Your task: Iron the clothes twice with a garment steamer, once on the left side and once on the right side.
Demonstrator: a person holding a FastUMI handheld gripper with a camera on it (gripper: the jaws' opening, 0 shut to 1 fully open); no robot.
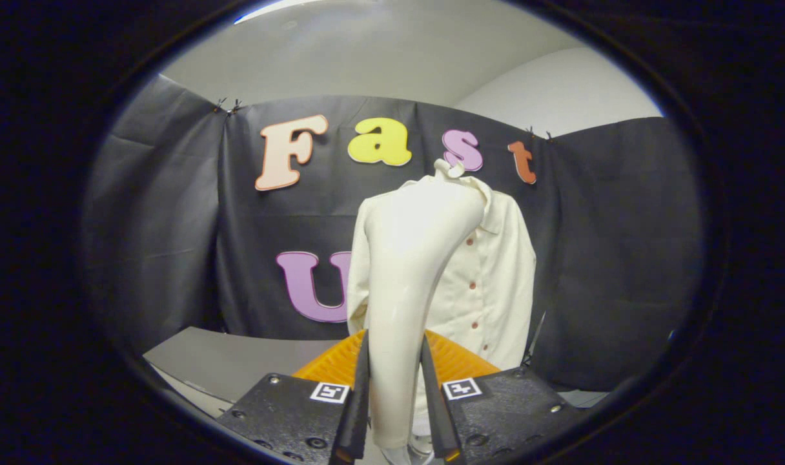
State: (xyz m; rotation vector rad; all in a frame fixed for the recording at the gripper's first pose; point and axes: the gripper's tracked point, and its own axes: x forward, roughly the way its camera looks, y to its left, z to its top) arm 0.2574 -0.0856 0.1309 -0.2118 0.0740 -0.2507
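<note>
Gripper clamped on the steamer, both fingers pressing its handle, head up w/ the shirt hanging just beyond on a hanger. Steamer blocks the shirt's left half (buttons visible beside it). Orange basket below, grey table nearby.

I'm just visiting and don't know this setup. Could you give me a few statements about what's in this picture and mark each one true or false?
1. The gripper has both fingers pressed on the steamer. True.
2. The shirt lies folded on the table. False: it hangs on a hanger before the black cloth.
3. The shirt has dark buttons down its front. True.
4. The steamer's head points away from the shirt. False: it rises towards the shirt, covering its collar side.
</note>
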